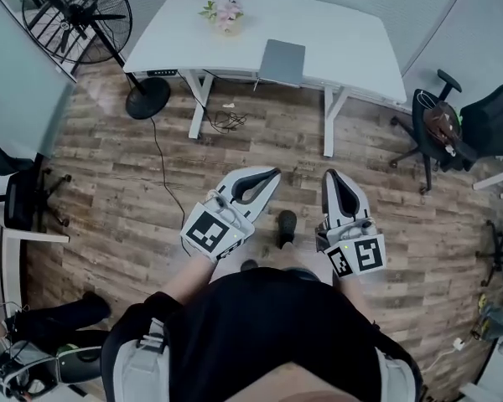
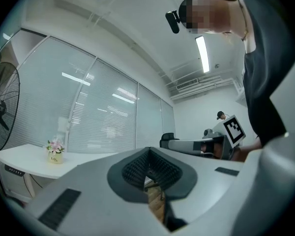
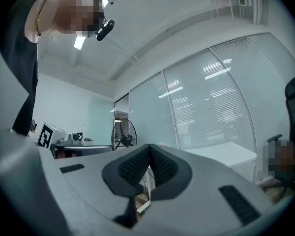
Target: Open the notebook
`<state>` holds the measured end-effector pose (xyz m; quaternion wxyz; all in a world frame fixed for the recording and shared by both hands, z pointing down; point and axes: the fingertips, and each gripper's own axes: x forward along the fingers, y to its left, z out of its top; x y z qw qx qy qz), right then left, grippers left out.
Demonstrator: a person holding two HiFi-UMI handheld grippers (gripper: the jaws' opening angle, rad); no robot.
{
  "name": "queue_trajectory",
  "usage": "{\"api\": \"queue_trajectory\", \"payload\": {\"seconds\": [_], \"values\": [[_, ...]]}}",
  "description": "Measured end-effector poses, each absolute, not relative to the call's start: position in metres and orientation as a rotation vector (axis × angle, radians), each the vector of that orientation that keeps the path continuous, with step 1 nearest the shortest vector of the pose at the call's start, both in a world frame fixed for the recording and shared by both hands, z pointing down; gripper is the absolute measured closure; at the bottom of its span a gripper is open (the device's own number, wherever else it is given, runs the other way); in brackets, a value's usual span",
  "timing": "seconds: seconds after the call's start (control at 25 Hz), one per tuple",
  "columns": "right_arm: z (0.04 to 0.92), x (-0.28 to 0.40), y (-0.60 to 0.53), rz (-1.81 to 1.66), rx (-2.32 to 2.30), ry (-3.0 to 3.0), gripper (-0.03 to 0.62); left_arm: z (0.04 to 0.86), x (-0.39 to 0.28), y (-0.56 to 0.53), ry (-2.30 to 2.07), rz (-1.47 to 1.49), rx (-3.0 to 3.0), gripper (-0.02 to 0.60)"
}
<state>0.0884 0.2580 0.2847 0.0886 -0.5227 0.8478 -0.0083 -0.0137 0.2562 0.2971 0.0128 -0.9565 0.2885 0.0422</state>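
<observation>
Notebook, flat, grey and closed [image 1: 282, 61], is shown only by the head view, at 12 o'clock on the one white desk [image 1: 352, 48], near its front edge. One pot of pink flowers [image 1: 225, 13] and one black standing fan [image 1: 77, 19] are counted. Two tools are seen: the left gripper [image 1: 271, 174] and the right gripper [image 1: 331, 175], both fully closed, with nothing held.

Illumination is bright, even and cool, supplied by ceiling strip lights [image 2: 202, 54] that leave streaks of glare on the glass partition [image 2: 103, 117]. Floor shadows in the head view are soft. Both gripper views show strong barrel distortion with black corners, and the left gripper [image 2: 148, 154] and right gripper [image 3: 149, 150] are slightly soft nearest the lens.
</observation>
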Motion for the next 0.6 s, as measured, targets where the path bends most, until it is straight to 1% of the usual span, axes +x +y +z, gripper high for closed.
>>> {"api": "queue_trajectory", "payload": {"seconds": [0.32,0.6], "values": [[0.277,0.108,0.178,-0.015,-1.482,2.575,0.589,0.289,0.013,0.179,0.93,0.16,-2.956,0.569],[0.271,0.126,0.13,-0.033,-1.432,2.588,0.589,0.273,0.039,0.131,0.944,0.189,-2.924,0.569]]}}
